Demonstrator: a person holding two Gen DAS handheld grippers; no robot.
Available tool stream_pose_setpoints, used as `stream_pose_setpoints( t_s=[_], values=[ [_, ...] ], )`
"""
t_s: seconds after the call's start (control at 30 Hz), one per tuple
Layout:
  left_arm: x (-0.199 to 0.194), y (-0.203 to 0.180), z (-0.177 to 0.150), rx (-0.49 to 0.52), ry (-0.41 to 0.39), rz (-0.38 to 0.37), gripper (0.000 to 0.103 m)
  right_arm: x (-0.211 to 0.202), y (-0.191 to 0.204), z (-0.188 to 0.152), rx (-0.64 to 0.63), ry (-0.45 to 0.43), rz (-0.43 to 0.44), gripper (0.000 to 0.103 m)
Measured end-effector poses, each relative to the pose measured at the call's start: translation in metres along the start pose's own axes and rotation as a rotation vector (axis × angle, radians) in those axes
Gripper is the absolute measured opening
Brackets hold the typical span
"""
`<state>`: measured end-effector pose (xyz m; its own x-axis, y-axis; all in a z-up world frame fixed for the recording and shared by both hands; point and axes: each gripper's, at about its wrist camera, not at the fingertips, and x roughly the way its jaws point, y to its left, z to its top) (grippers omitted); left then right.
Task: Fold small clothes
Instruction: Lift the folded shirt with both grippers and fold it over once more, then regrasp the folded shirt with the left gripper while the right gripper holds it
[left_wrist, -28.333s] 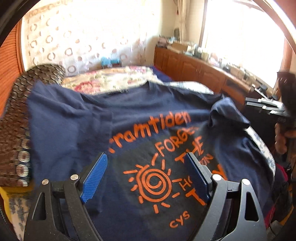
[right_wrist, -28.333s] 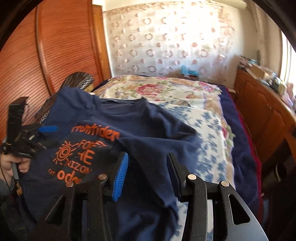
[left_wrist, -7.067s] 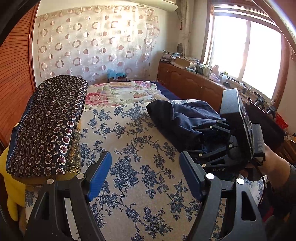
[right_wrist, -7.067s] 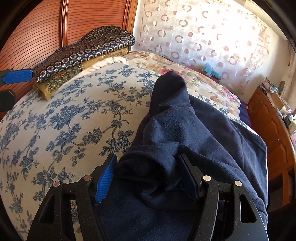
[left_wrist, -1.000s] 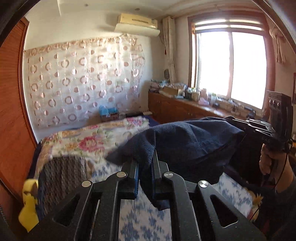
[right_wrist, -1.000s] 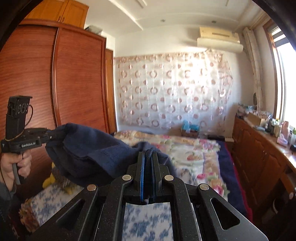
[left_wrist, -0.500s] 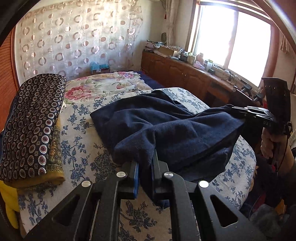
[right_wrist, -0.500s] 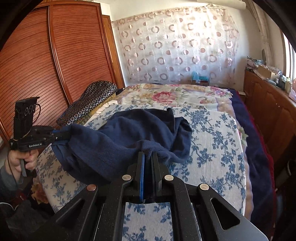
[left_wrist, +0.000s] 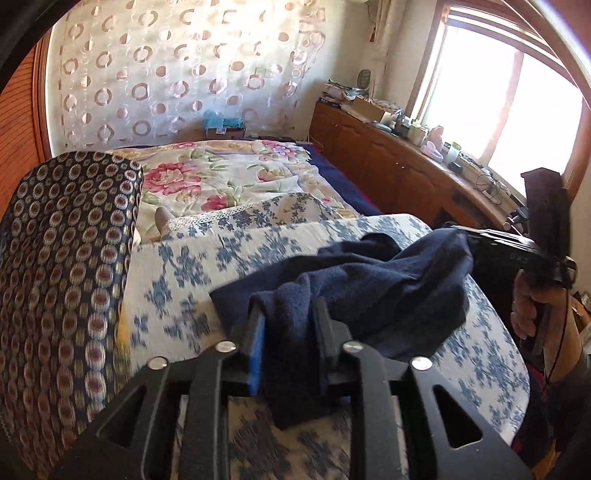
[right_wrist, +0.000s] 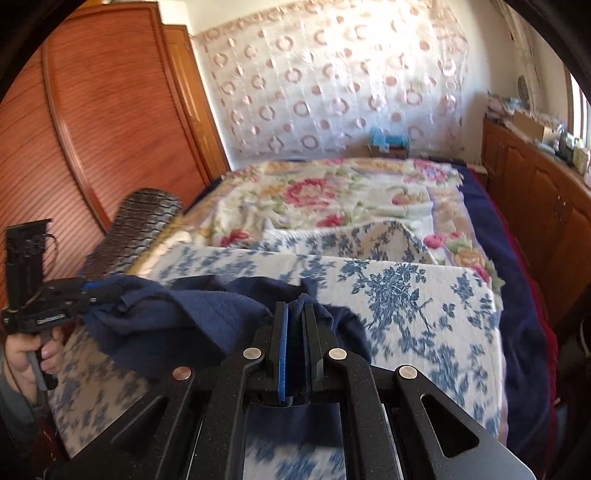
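Observation:
A navy blue garment (left_wrist: 373, 280) hangs bunched between my two grippers, low over the blue-flowered bed cover (left_wrist: 207, 266). My left gripper (left_wrist: 288, 314) is shut on a thick fold of the navy garment at its left end. My right gripper (right_wrist: 295, 308) is shut on the garment's (right_wrist: 192, 317) other end. Each gripper shows in the other's view: the right one (left_wrist: 476, 240) at the right, the left one (right_wrist: 99, 290) at the left. The cloth sags in folds between them.
A folded patterned brown cloth stack (left_wrist: 62, 266) lies on the bed's left side, also seen in the right wrist view (right_wrist: 144, 221). A floral quilt (left_wrist: 221, 177) covers the far bed. Wooden cabinets (left_wrist: 388, 162) run along the right, a wooden wardrobe (right_wrist: 110, 122) on the left.
Both grippers have lowered and come closer to the bed with the navy garment. The cloth has gone from stretched out to bunched and slack between them. The left jaws stand a little wider on the fold.

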<state>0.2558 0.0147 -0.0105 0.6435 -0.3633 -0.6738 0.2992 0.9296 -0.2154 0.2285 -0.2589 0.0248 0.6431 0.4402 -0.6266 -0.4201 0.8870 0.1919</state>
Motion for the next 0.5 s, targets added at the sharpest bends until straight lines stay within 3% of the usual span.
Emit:
stream_pose_setpoints(
  t_s=[0.03, 0.07, 0.23, 0.33, 0.47, 0.5],
  values=[
    [0.001, 0.002, 0.002, 0.004, -0.01, 0.007, 0.043, 0.01, -0.003, 0.003, 0.006, 0.012, 0.0, 0.006],
    [-0.001, 0.004, 0.005, 0.013, -0.034, 0.026, 0.047, 0.018, -0.005, 0.006, 0.007, 0.022, 0.0, 0.006],
    [-0.01, 0.011, 0.011, 0.02, -0.071, 0.041, 0.048, 0.048, -0.009, 0.019, 0.014, 0.034, -0.029, 0.007],
    [-0.014, 0.009, 0.008, 0.035, -0.079, 0.05, 0.048, 0.05, -0.015, 0.029, 0.035, -0.003, -0.08, 0.025],
    [-0.006, 0.004, 0.002, 0.051, -0.049, 0.016, 0.049, 0.038, -0.009, 0.032, -0.009, -0.049, -0.087, 0.026],
    [-0.004, 0.002, 0.0, 0.063, -0.037, 0.008, 0.062, 0.034, -0.005, 0.031, -0.03, -0.054, -0.094, 0.029]
  ],
)
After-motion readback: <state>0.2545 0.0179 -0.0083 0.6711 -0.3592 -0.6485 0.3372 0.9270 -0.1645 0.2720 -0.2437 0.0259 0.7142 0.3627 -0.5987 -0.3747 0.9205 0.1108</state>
